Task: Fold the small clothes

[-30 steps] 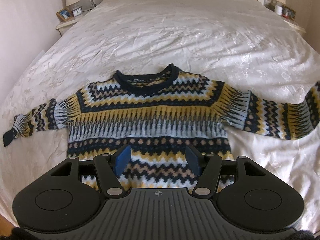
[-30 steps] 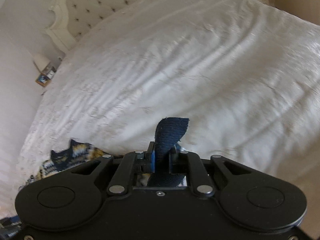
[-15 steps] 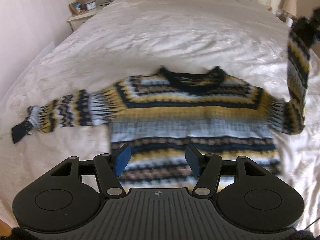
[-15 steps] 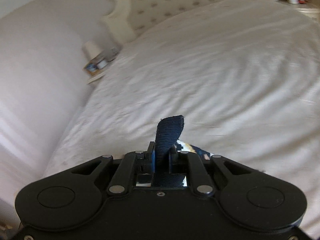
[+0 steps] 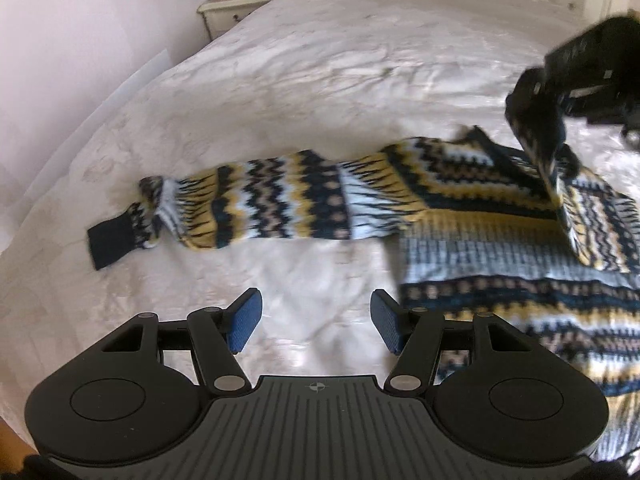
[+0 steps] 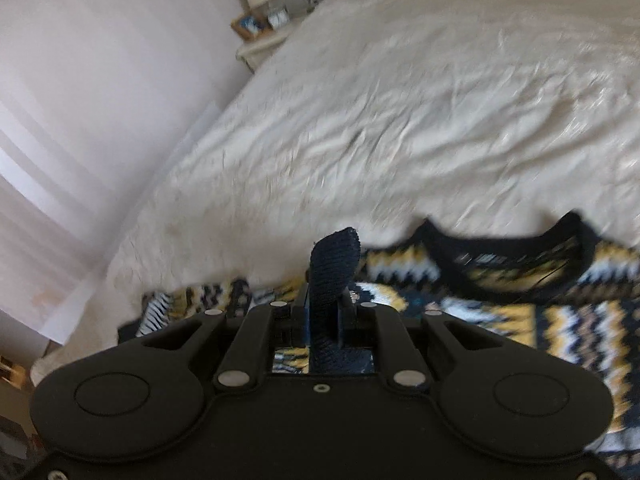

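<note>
Carrying the navy cuff [image 6: 334, 268] of one sleeve across the chest of a patterned knit sweater [image 5: 496, 256], the right gripper [image 6: 323, 312] stays clamped on the ribbed fabric, its jaws nearly together. A second ago that sleeve lay stretched out flat to the side; now it is lifted and drawn over the sweater's body, so the first sleeve fold appears well under way. The left gripper [image 5: 316, 322], jaws apart and holding nothing, has swung away from the hem and now hovers over bare white bedspread [image 5: 320, 80], near the other sleeve [image 5: 256, 204], which lies straight out with its dark cuff at the far end; that sleeve looks like the next one to fold. No brand, label or legible writing shows on the sweater or the grippers.
</note>
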{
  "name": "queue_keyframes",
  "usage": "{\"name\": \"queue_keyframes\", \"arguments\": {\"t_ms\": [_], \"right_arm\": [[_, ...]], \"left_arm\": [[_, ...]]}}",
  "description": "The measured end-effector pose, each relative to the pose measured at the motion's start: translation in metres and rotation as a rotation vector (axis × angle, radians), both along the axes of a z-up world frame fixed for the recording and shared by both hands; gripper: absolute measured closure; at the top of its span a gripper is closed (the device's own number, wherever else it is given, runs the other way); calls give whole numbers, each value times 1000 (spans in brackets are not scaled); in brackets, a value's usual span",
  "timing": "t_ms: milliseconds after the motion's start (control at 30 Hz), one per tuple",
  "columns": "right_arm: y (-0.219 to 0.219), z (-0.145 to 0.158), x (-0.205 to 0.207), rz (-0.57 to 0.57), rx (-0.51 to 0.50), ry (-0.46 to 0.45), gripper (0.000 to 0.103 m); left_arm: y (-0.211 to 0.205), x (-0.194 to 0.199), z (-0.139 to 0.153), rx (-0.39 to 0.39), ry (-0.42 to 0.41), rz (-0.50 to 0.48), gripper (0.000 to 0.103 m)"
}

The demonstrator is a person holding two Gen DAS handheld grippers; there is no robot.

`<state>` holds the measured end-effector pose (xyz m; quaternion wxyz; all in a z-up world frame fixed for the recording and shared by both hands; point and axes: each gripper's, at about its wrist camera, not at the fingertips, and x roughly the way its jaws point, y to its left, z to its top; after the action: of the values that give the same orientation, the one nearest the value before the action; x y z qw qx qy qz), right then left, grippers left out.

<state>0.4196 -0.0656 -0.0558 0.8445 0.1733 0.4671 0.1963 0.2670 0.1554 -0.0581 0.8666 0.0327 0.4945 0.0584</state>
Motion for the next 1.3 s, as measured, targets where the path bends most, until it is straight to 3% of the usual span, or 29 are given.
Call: {"name": "queue_keyframes", "arguments": {"t_ms": [133,200,267,400,633,1033,1300], "right_arm": [[30,-19,-3,5,-13,34,72],[36,-26,-9,10,15,32,51],[37,-29,-13,9,33,24,39],[22,-26,-28,-27,4,17,39],[-30,-29,-65,-144,-47,35,39],[-81,-47,-119,-271,-81,118,39],[-96,-60,-121,-315,-62,153,39]], "left_arm": [[17,5,-5,-5,11,7,44],[22,10,-7,-13,13,12,44],[25,15,-9,-24,15,17,44],[24,30,-13,-43,16,0,44],[-2,68,-29,-42,19,-112,44],[-62,130,-70,27,31,-343,44],[-75,153,-112,114,101,-394,44]]}}
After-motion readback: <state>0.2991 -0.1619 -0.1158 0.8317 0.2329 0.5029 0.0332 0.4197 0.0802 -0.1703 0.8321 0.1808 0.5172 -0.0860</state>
